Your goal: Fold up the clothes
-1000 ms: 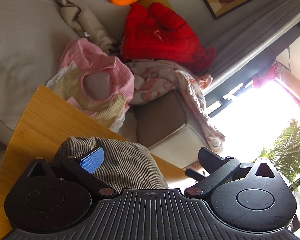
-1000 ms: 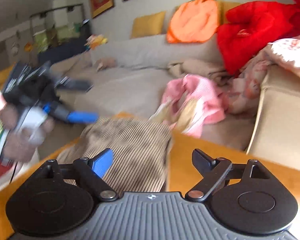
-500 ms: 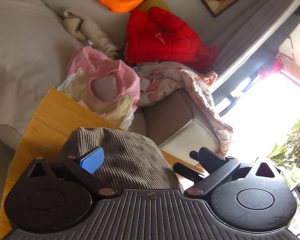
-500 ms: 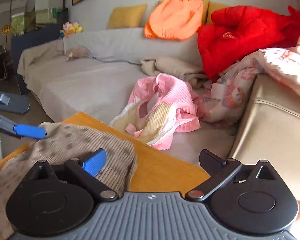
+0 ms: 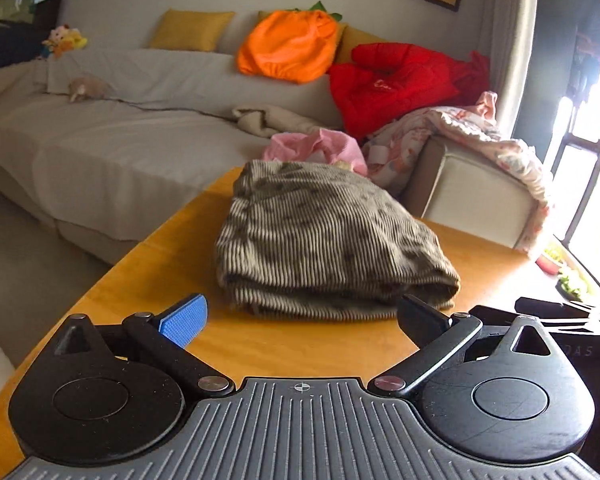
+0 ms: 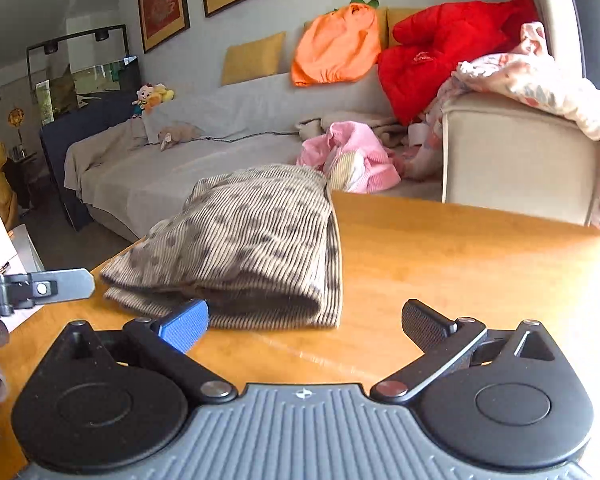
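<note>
Both claws, left claw and right claw, now gape empty, the right's jaws just widened, pulled back from the folded ribbed garment on the worktop.

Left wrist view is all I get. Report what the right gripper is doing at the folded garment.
Observer: The right gripper has its jaws wide; they have just been opening, with nothing between them. The folded garment lies free on the table.
Operator: Place my left gripper as seen from outside.
Observer: One finger of the left gripper shows beside the garment's left edge, not gripping it.
Operator: Name what the garment hides from me.
Observer: The pink garment on the sofa has a cream striped panel facing the table.
</note>
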Demonstrator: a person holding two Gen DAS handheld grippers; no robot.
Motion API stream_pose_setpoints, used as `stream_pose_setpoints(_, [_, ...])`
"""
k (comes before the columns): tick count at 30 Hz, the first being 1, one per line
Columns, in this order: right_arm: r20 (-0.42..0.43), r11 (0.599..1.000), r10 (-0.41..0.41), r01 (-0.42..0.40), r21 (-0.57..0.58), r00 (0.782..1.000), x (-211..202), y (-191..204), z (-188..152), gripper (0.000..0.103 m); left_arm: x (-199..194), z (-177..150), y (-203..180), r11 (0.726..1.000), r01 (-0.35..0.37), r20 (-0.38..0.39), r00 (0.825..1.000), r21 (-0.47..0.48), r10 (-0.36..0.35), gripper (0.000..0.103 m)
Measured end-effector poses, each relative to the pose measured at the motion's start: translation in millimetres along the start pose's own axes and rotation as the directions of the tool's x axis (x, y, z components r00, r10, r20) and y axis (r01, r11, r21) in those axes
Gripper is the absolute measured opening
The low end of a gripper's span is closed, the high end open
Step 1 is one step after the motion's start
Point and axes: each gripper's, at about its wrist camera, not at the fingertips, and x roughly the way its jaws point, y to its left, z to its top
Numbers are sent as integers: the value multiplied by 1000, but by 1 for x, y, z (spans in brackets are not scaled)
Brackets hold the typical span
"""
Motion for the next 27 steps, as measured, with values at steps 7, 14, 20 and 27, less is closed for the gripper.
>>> stream_pose_setpoints(7, [78, 996, -77, 79, -34, 994, -36, 9, -25, 103, -10, -24, -15, 995, -67, 32, 997, 80, 65, 103])
stream_pose_setpoints(14, [-18, 998, -63, 63, 17, 998, -21, -3, -22, 103, -12, -29, -27, 986, -91, 34, 996, 137, 87, 103])
stream_pose_setpoints(20, [-4, 996, -88, 88, -20, 996, -22, 4, -24, 103, -6, -27, -16, 995, -85, -16, 996, 60, 86, 103])
stream_pose_setpoints(27, [-18, 991, -104, 102, -89, 994, -16, 15, -23, 103, -4, -28, -13, 996, -80, -35, 996, 40, 81, 103])
